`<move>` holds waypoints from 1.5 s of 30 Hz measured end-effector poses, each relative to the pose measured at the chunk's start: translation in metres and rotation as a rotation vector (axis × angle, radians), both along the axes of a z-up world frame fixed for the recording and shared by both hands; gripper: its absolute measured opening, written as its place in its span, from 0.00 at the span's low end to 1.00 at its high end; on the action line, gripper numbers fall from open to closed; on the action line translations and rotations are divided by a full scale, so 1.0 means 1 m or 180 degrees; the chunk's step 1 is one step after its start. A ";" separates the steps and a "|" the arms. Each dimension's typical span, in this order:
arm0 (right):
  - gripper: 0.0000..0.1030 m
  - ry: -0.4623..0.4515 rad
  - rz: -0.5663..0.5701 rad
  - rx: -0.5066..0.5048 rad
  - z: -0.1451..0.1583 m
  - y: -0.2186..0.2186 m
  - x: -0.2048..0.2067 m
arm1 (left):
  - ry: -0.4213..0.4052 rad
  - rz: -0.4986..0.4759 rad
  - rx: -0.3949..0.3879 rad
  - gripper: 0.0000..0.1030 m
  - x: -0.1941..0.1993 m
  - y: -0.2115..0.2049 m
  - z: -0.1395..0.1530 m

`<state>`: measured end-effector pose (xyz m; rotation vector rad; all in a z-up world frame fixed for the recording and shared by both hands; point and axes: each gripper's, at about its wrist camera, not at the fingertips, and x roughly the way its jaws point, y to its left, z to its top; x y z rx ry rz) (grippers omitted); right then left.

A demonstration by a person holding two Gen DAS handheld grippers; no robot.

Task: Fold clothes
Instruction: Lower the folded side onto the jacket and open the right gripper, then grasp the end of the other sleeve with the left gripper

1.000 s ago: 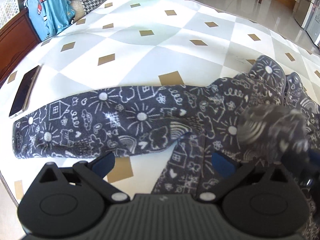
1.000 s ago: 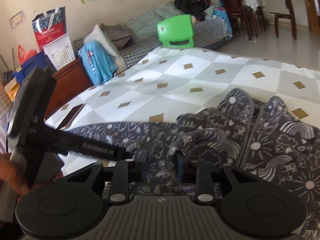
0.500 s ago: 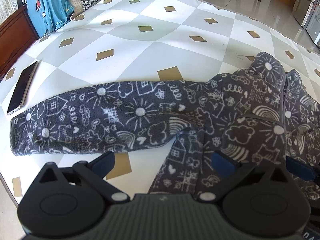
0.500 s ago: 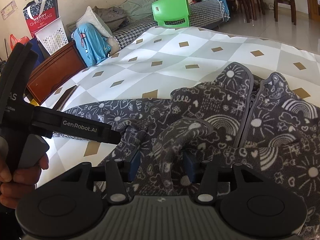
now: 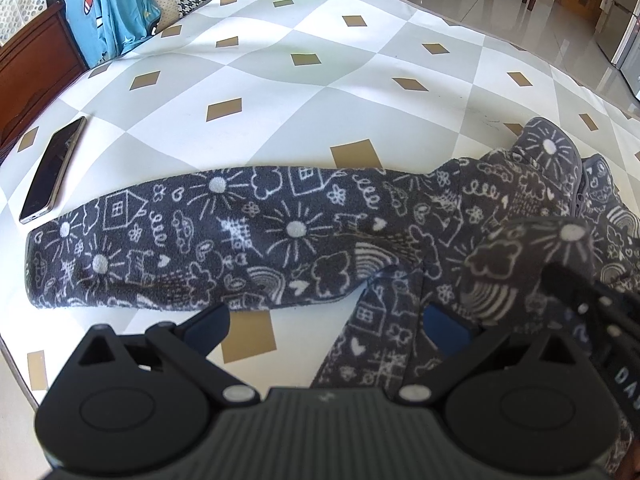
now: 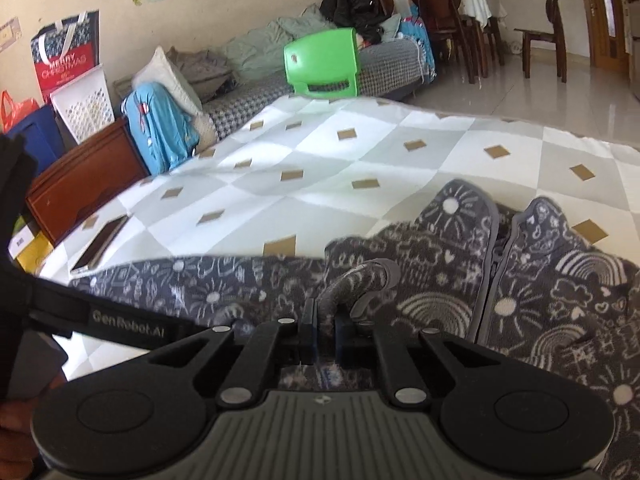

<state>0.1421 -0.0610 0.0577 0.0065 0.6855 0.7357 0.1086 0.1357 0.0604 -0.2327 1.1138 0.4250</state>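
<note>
A dark grey fleece garment (image 5: 280,240) with white doodles lies on the diamond-patterned cover (image 5: 280,92), one sleeve stretched out to the left. My left gripper (image 5: 326,322) hovers open over the lower edge of that sleeve, nothing between its fingers. In the right wrist view the garment (image 6: 540,300) shows its zipper and collar. My right gripper (image 6: 326,328) is closing its jaws tight on a raised fold of the fabric, and the pads press on it. The left wrist view shows that pinched fold (image 5: 520,256) lifted at the right.
A phone (image 5: 52,172) lies on the cover left of the sleeve end. A blue garment (image 5: 108,12) hangs over a wooden bed end (image 6: 84,184) at the far left. A green chair (image 6: 322,62) and a sofa with clothes stand beyond the far edge.
The right gripper's jaws widened around the fold, then shut on it and raised it off the garment. The left gripper stayed open in the same place.
</note>
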 end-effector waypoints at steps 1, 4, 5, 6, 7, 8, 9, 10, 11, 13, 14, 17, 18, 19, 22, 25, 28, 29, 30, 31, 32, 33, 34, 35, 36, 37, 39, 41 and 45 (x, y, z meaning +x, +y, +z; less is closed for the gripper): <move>0.08 -0.0151 -0.0024 0.0052 0.008 -0.001 -0.003 | -0.0011 0.0019 0.0003 1.00 0.000 0.002 0.001; 0.10 -0.0530 0.0052 0.0260 0.028 -0.001 -0.017 | -0.0063 0.0109 0.0079 1.00 -0.001 0.008 0.006; 0.12 -0.0508 0.0158 0.0353 0.029 0.001 -0.021 | -0.0087 0.0151 0.0123 1.00 -0.001 0.011 0.008; 0.22 -0.0410 0.0314 0.0399 0.026 0.004 -0.023 | -0.0113 0.0198 0.0171 1.00 -0.002 0.013 0.011; 0.26 -0.0320 0.0459 0.0404 0.023 0.009 -0.026 | -0.0143 0.0253 0.0227 1.00 -0.002 0.015 0.013; 0.28 -0.0262 0.0572 0.0295 0.018 0.015 -0.028 | -0.0163 0.0302 0.0266 1.00 -0.003 0.018 0.015; 0.31 -0.0240 0.0678 0.0150 0.014 0.022 -0.032 | -0.0172 0.0339 0.0281 1.00 -0.003 0.020 0.017; 0.32 -0.0209 0.0759 0.0032 0.010 0.027 -0.034 | -0.0180 0.0370 0.0284 1.00 -0.004 0.022 0.018; 0.33 -0.0156 0.0779 -0.0014 0.007 0.028 -0.034 | -0.0186 0.0381 0.0259 1.00 -0.004 0.024 0.018; 0.34 -0.0050 0.0800 -0.0088 0.003 0.029 -0.032 | -0.0180 0.0376 0.0238 1.00 -0.004 0.024 0.018; 0.36 0.0004 0.0750 -0.0065 0.002 0.027 -0.029 | -0.0173 0.0369 0.0241 1.00 -0.004 0.024 0.018; 0.37 0.0117 0.0566 -0.0057 -0.001 0.018 -0.022 | -0.0147 0.0329 0.0239 1.00 -0.003 0.021 0.015; 0.38 0.0152 0.0507 -0.0074 -0.003 0.016 -0.020 | -0.0136 0.0316 0.0210 1.00 -0.003 0.021 0.014; 0.38 0.0187 0.0461 -0.0104 -0.004 0.014 -0.019 | -0.0119 0.0308 0.0179 1.00 -0.003 0.020 0.012; 0.40 0.0336 0.0336 -0.0270 -0.013 0.010 -0.014 | -0.0045 0.0312 0.0092 1.00 -0.002 0.020 0.005; 0.42 0.0529 0.0319 -0.0442 -0.027 0.010 -0.013 | 0.0048 0.0402 0.0025 1.00 -0.003 0.025 -0.005; 0.46 0.0662 0.0439 -0.0711 -0.044 0.016 -0.017 | 0.0119 0.0507 -0.0038 1.00 -0.005 0.033 -0.014; 0.48 0.0673 0.0489 -0.0827 -0.049 0.019 -0.020 | 0.0137 0.0546 -0.0050 1.00 -0.007 0.035 -0.017; 0.50 0.0630 0.0529 -0.0905 -0.053 0.021 -0.024 | 0.0153 0.0584 -0.0058 1.00 -0.008 0.038 -0.019; 0.52 0.0536 0.0572 -0.0926 -0.054 0.021 -0.028 | 0.0167 0.0621 -0.0059 1.00 -0.009 0.041 -0.021; 0.55 0.0497 0.0616 -0.0964 -0.055 0.023 -0.031 | 0.0186 0.0664 -0.0062 1.00 -0.009 0.044 -0.023; 0.57 0.0468 0.0643 -0.0998 -0.056 0.024 -0.033 | 0.0206 0.0704 -0.0066 1.00 -0.010 0.047 -0.025; 0.58 0.0441 0.0666 -0.1026 -0.056 0.026 -0.034 | 0.0225 0.0744 -0.0070 1.00 -0.011 0.050 -0.027; 0.59 0.0429 0.0677 -0.1034 -0.056 0.026 -0.035 | 0.0244 0.0786 -0.0074 1.00 -0.012 0.054 -0.029; 0.60 0.0419 0.0685 -0.1038 -0.056 0.025 -0.036 | 0.0261 0.0831 -0.0080 1.00 -0.013 0.057 -0.031; 0.60 0.0418 0.0686 -0.1030 -0.056 0.025 -0.036 | 0.0274 0.0872 -0.0092 1.00 -0.015 0.061 -0.032; 0.61 0.0415 0.0699 -0.1023 -0.056 0.024 -0.037 | 0.0294 0.0952 -0.0102 1.00 -0.018 0.069 -0.035; 0.61 0.0401 0.0718 -0.1027 -0.055 0.024 -0.038 | 0.0306 0.1047 -0.0124 1.00 -0.022 0.077 -0.037; 0.65 0.0309 0.0811 -0.1082 -0.057 0.026 -0.042 | 0.0261 0.1347 -0.0189 1.00 -0.036 0.102 -0.039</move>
